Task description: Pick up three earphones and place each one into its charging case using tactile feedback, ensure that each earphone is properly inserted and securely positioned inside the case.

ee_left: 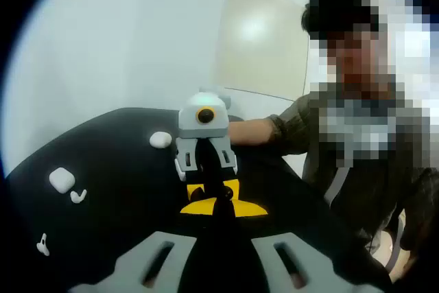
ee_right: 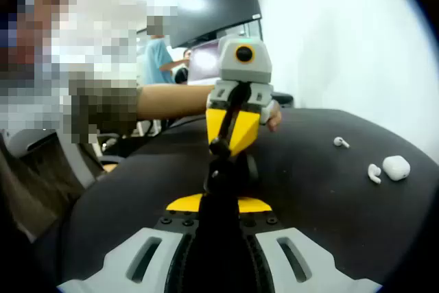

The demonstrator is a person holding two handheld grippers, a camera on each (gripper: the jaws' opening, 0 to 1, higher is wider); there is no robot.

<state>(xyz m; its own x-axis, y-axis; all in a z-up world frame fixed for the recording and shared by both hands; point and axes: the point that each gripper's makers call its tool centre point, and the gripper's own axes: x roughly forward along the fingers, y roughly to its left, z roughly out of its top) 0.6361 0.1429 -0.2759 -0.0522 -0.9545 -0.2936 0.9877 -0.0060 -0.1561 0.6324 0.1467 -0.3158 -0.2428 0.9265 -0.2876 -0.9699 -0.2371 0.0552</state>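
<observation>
Both grippers face each other tip to tip above a black table (ee_left: 123,169). My left gripper (ee_left: 221,204) rises as one dark column with its jaws together; in the right gripper view its yellow jaws (ee_right: 219,145) close to a point on a small dark thing (ee_right: 219,147) that I cannot identify. My right gripper (ee_right: 218,175) looks shut, its tips (ee_left: 217,186) just under the left's. On the table lie a white square case (ee_left: 62,179) (ee_right: 396,167), a white earphone (ee_left: 79,197) (ee_right: 374,173) beside it, another earphone (ee_left: 42,245) (ee_right: 341,143) further off, and a white oval case (ee_left: 160,139).
The person holding the grippers sits at the table's side, a sleeve (ee_left: 291,132) (ee_right: 103,108) stretched over the top. Another person (ee_right: 159,60) stands far behind near a dark screen (ee_right: 212,8). A pale wall (ee_left: 137,39) lies beyond the table's rounded edge.
</observation>
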